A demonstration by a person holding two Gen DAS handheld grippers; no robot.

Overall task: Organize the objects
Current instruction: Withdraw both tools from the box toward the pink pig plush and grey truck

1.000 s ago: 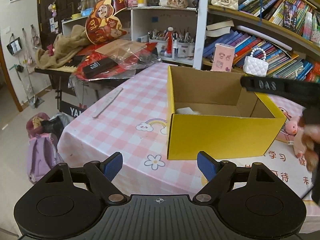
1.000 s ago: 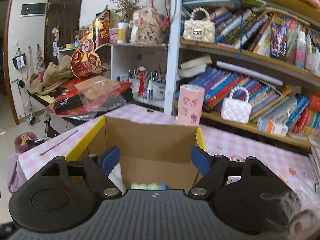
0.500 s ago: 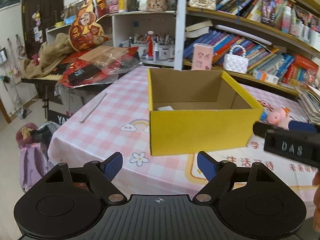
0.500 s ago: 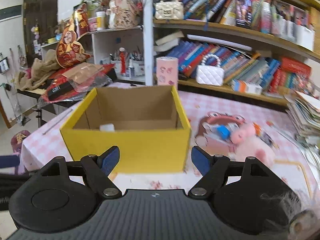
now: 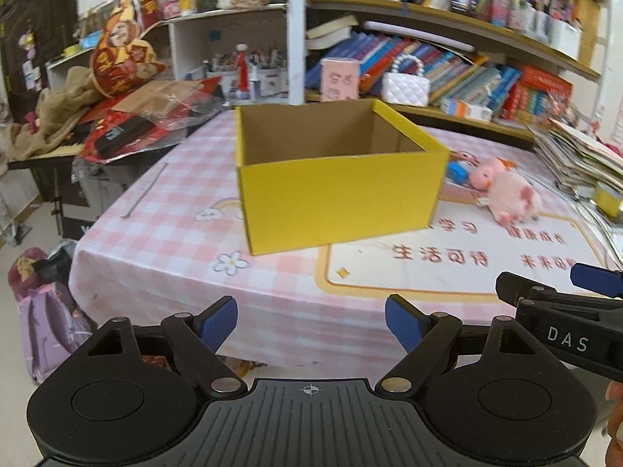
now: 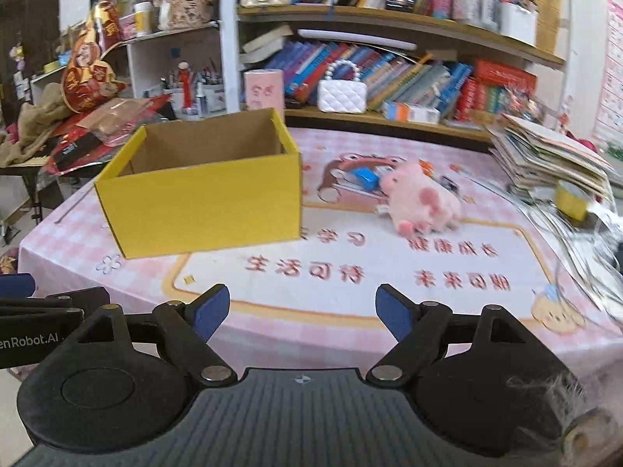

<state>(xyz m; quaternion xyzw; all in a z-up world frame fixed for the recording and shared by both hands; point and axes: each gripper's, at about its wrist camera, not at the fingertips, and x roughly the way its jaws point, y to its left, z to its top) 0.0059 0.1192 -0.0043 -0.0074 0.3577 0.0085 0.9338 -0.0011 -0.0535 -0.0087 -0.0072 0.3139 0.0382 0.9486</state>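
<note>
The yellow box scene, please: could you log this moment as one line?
left gripper: open, empty | right gripper: just opening, empty | yellow box: on table | pink plush pig: beside box, untouched

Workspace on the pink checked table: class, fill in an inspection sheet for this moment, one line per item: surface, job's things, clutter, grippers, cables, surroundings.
Surface: pink checked tablecloth with printed characters.
Job's things: open yellow box, upright; pink plush pig lying apart from it, to its right; blue item behind the pig.
Clutter: paper stack at the right edge; small yellow block beside it.
Grippers: left gripper open, empty; right gripper open, empty, jaws have just been opening.
Cables: nothing seen.
Surroundings: bookshelves, white handbag, purple backpack on the floor.
</note>
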